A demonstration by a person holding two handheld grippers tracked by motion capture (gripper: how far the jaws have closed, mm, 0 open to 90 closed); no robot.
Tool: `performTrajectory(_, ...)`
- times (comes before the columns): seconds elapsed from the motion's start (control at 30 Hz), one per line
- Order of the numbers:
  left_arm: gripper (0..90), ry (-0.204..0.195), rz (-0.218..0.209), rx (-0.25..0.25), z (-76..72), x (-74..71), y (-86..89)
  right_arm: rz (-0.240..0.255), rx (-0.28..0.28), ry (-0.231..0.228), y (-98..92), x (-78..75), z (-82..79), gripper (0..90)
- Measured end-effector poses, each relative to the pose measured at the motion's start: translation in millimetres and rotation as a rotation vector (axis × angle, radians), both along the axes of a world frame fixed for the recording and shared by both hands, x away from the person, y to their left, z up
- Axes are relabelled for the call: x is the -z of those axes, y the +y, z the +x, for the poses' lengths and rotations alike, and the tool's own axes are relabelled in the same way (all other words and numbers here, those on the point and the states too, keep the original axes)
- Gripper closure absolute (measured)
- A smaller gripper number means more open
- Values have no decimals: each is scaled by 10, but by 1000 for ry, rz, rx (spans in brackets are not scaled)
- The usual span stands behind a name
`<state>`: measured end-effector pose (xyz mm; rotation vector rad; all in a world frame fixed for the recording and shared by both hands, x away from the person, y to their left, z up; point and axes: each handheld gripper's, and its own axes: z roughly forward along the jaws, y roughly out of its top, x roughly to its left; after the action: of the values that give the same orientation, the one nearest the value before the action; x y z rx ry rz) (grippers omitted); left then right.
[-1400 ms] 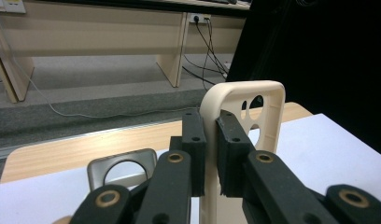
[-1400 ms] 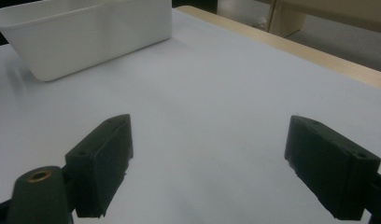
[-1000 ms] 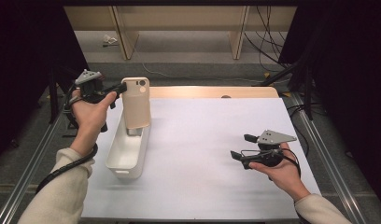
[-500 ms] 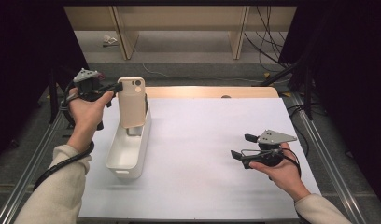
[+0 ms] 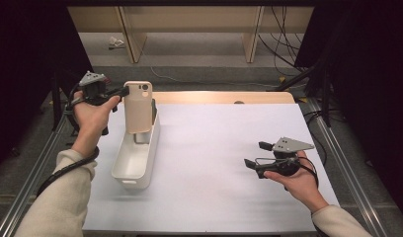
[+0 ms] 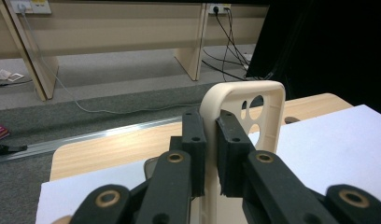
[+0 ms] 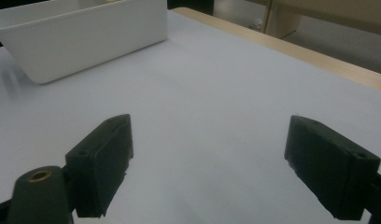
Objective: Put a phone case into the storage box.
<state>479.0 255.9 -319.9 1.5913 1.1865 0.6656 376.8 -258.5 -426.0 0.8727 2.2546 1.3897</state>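
A beige phone case (image 5: 138, 106) stands upright over the far end of a white bin (image 5: 133, 180); its lower end dips between the bin's walls. My left gripper (image 5: 124, 92) comes in from the left and is shut on the case's upper edge. In the left gripper view both black pads pinch the case's rim (image 6: 268, 112) beside the camera cut-outs, and the left gripper (image 6: 209, 135) points level. My right gripper (image 5: 253, 154) rests on the white table sheet at the right, open, nothing between its jaws (image 7: 209, 158).
The white bin (image 7: 86, 37) lies lengthwise at the left of the white sheet (image 5: 214, 148). A wooden strip (image 5: 224, 97) runs along the table's far edge. Metal rails flank the table. Cables lie on the floor beyond.
The left hand has carried the phone case slightly to the left over the bin. The right hand and its gripper have not moved.
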Motion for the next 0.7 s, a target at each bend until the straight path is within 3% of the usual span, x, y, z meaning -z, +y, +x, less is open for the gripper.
performTrajectory(0.7,827,24,16,-37,152,192,31,3,-1,1,-4,3,6,164)
